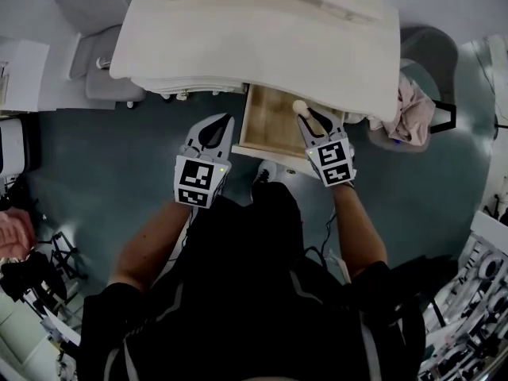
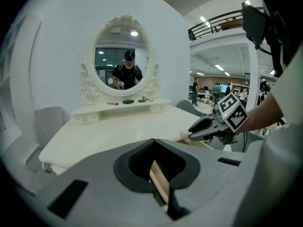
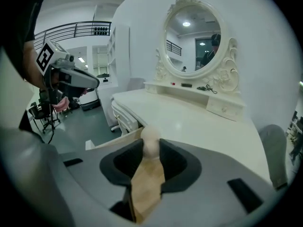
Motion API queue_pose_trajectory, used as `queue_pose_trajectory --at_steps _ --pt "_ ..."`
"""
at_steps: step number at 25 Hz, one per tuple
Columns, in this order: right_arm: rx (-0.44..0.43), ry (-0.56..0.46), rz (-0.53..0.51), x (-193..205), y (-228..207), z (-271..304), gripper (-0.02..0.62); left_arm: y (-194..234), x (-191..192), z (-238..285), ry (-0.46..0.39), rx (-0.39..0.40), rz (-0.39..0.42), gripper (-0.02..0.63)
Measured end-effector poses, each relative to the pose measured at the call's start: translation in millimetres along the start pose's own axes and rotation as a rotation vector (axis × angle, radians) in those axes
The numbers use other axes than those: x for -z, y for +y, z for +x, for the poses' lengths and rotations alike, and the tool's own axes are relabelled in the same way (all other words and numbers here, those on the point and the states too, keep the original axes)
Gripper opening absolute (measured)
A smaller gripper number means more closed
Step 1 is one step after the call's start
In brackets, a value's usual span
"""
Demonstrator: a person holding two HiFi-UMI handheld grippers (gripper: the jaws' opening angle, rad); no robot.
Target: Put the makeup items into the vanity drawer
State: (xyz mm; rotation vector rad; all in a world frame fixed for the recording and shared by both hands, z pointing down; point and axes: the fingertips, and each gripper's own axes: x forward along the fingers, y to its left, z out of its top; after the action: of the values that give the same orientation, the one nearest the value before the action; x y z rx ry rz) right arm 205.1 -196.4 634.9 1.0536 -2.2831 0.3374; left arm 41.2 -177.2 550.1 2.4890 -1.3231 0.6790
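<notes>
A white vanity table has its wooden drawer pulled out toward me. My right gripper hangs over the drawer's right part, shut on a beige egg-shaped makeup sponge; in the right gripper view the sponge sticks out between the dark pads. Beside the drawer's left edge, my left gripper is shut with nothing in it. Through its jaws only the drawer's wooden edge shows. On the shelf under the mirror lie a red lipstick, a black compact and a dark tangled item.
A grey chair stands left of the vanity. A second chair with a pink cloth over it stands at the right. Racks and gear crowd the floor at the far left and lower right. My legs stand right in front of the drawer.
</notes>
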Motion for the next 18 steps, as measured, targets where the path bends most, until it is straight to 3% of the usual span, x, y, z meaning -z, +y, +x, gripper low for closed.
queue_pose_trajectory --at_steps 3,7,18 --pt "-0.029 0.05 -0.031 23.6 3.7 15.5 0.118 -5.1 19.6 4.6 0.039 0.004 -0.027 0.003" --pt "-0.066 0.115 -0.079 48.7 9.8 33.2 0.118 -4.5 38.4 5.2 0.082 -0.01 -0.147 0.003" --pt "-0.132 0.278 -0.153 101.9 13.9 95.2 0.12 -11.7 77.3 9.6 0.157 0.006 -0.179 0.003"
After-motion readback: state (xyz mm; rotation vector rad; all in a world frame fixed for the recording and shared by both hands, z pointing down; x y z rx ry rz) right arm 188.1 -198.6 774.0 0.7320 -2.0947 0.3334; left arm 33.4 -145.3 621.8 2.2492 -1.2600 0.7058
